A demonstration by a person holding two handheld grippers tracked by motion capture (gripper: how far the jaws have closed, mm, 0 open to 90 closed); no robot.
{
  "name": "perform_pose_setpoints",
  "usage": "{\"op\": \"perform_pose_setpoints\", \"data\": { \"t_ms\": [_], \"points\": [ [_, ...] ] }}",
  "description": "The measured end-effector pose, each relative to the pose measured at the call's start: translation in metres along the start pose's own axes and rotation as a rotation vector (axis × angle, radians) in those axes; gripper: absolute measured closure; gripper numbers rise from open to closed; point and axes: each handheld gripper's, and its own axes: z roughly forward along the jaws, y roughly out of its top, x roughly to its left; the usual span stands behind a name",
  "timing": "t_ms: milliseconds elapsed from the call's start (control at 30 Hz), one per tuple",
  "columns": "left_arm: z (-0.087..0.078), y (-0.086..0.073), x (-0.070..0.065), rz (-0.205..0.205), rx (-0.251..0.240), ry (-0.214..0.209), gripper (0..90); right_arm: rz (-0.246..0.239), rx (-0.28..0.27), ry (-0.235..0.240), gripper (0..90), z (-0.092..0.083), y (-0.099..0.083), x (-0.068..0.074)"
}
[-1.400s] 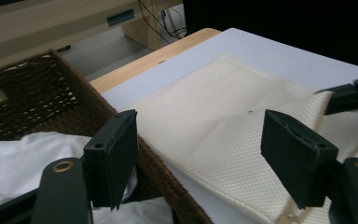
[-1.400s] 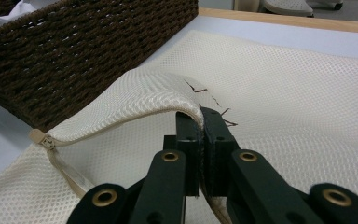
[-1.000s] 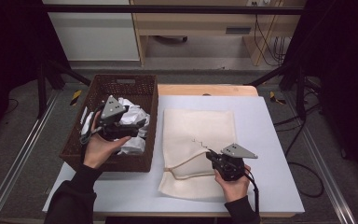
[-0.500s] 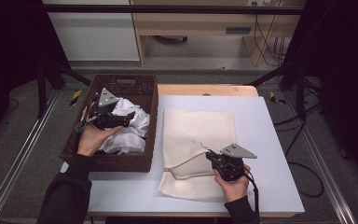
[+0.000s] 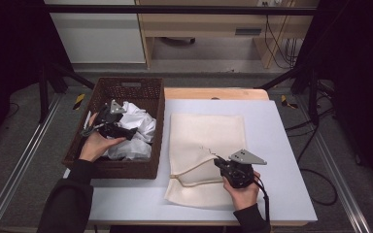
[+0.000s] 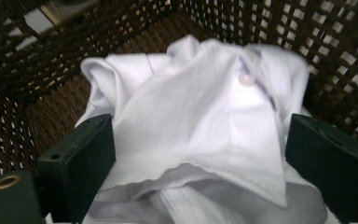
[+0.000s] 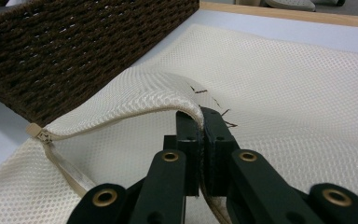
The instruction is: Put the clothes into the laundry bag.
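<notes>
My right gripper pinches the cream mesh laundry bag's lifted zipper edge, while my left gripper, jaws spread, straddles the soft, limp white shirt in the brown wicker basket beside the bag; I'd grab a thick fold.

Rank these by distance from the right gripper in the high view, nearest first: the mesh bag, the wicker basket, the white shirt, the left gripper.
1. Mesh bag: its zipper edge is pinched in the right gripper.
2. Wicker basket: its near corner lies just left of the bag.
3. White shirt: inside the basket.
4. Left gripper: over the shirt, jaws open; too close to the shirt to rank firmly.
</notes>
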Motion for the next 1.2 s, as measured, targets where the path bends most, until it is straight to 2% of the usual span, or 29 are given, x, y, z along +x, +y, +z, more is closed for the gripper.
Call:
{"op": "perform_pose_setpoints", "data": {
  "t_ms": [33, 133, 267, 367, 567, 767, 867, 1033, 1133, 1200],
  "points": [
    [0.006, -0.005, -0.001, 0.017, 0.034, -0.003, 6.9, -0.002, -0.001, 0.0, 87.5, 0.0, 0.0, 0.0],
    [0.011, -0.009, -0.002, 0.024, 0.05, -0.021, 6.5, -0.005, 0.002, -0.001, 87.5, 0.0, 0.0, 0.0],
    [0.021, -0.016, -0.006, 0.068, 0.108, -0.023, 5.8, -0.01, 0.005, 0.0, 87.5, 0.001, -0.001, 0.0],
    [0.022, -0.017, -0.006, 0.062, 0.108, -0.025, 5.6, -0.01, 0.006, -0.001, 87.5, 0.001, -0.001, 0.0],
    [0.031, -0.023, -0.001, -0.004, 0.136, -0.066, 5.6, -0.01, 0.007, -0.002, 87.5, 0.001, -0.001, 0.0],
    [0.036, -0.024, -0.004, 0.003, 0.168, -0.054, 7.1, -0.009, 0.009, -0.003, 87.5, 0.001, -0.001, 0.001],
    [0.037, -0.024, -0.004, -0.002, 0.194, -0.069, 14.0, -0.01, 0.012, -0.004, 87.4, 0.002, -0.001, 0.001],
    [0.039, -0.021, -0.007, 0.017, 0.252, -0.088, 30.9, -0.009, 0.012, -0.005, 87.4, 0.002, -0.001, 0.001],
    [0.039, -0.019, -0.009, 0.017, 0.278, -0.107, 42.7, -0.012, 0.012, -0.003, 87.4, 0.002, -0.001, 0.001],
    [0.039, -0.018, -0.009, 0.01, 0.3, -0.112, 47.4, -0.009, 0.011, -0.003, 87.4, 0.002, -0.001, 0.001]
  ]
}}
